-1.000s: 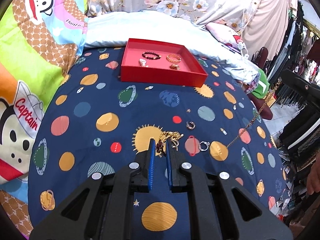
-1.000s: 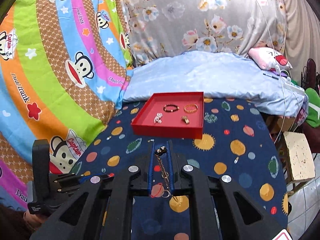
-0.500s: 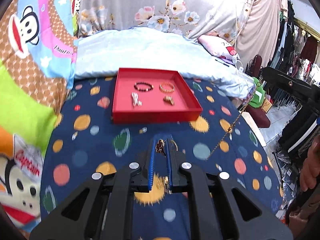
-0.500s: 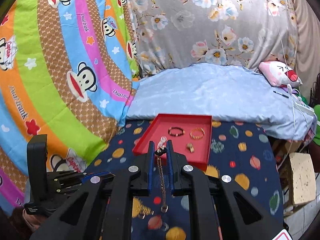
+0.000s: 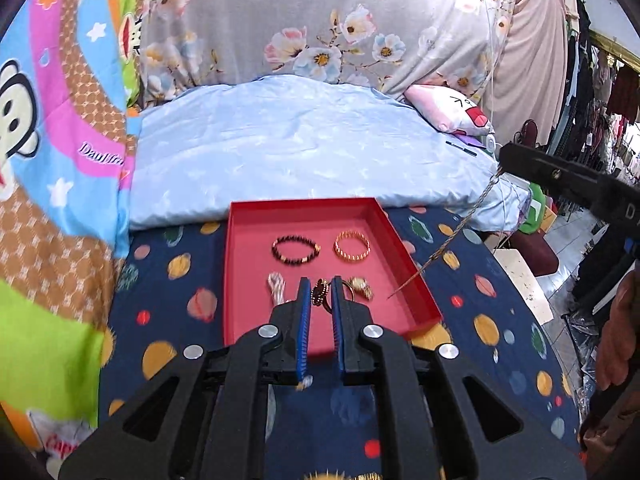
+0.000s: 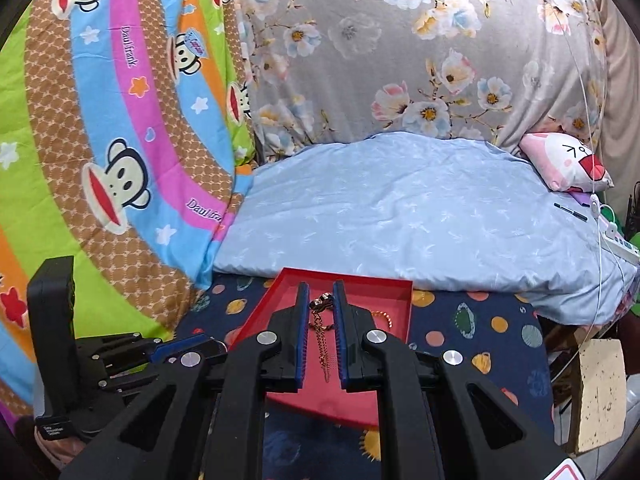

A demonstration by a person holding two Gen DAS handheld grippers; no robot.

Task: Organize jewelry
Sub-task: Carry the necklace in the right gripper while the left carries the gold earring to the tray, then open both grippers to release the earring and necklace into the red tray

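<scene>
Travel has brought both loads from the near bedspread to above the red tray [image 5: 404,258]. The left hand-held gripper [image 5: 320,292] is clamped on a dark-stoned gold piece [image 5: 320,292], over the tray's near half. The right hand-held gripper [image 6: 321,300] pinches a gold chain [image 6: 322,332], which dangles over the tray. Release looks next.
</scene>
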